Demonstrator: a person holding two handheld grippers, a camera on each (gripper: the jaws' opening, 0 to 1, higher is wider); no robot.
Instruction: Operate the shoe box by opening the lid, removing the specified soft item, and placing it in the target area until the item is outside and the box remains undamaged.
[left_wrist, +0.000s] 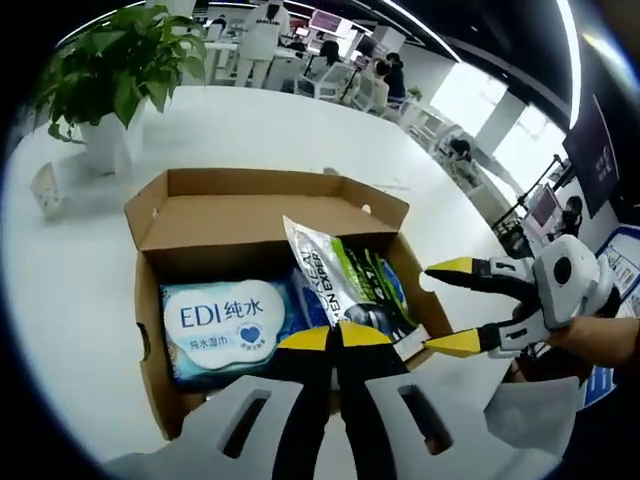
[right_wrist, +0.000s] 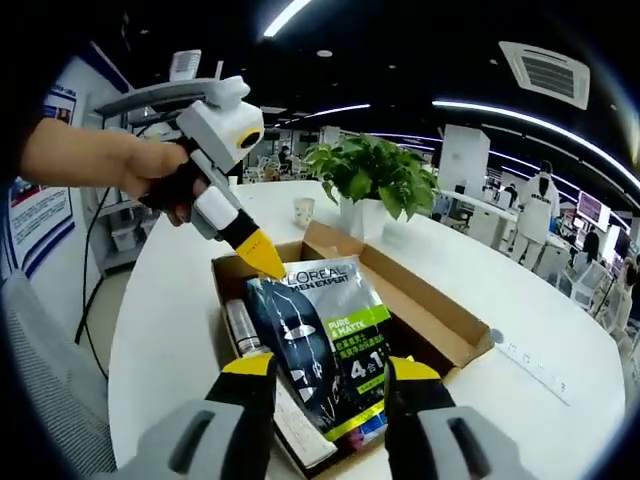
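Open cardboard box (left_wrist: 265, 215) sits on a white round bench (left_wrist: 300, 130), lid flaps folded out. Inside, seen from the left gripper view: a blue wipes pack (left_wrist: 225, 325) lying flat at the left of the box, and a dark L'Oreal pouch (left_wrist: 355, 280) tilted up at the right, its silver top edge raised above the box rim.

Left claw (left_wrist: 335, 338): yellow tips pressed together, clenched, sitting at the near box wall right at the pouch's lower edge. Can't tell if it pinches the pouch or is just shut beside it. In the right gripper view the same claw (right_wrist: 262, 258) comes in from the left, held by a hand (right_wrist: 150, 170), its yellow tip touching the pouch's top left corner.

Right claw (right_wrist: 330, 370): jaws spread apart, released, one yellow tip on each side of the pouch's (right_wrist: 320, 345) lower half; pouch stands between them, no clear contact. In the left gripper view this claw (left_wrist: 455, 305) enters from the right, jaws apart, just beside the pouch's right edge.

Pouch is still in the box (right_wrist: 420, 310), partly lifted, not out. A small bottle (right_wrist: 243, 328) lies in the box left of the pouch.

Potted plant (right_wrist: 372, 185) and a small cup (right_wrist: 304, 211) stand on the bench behind the box. People and desks in the far background.
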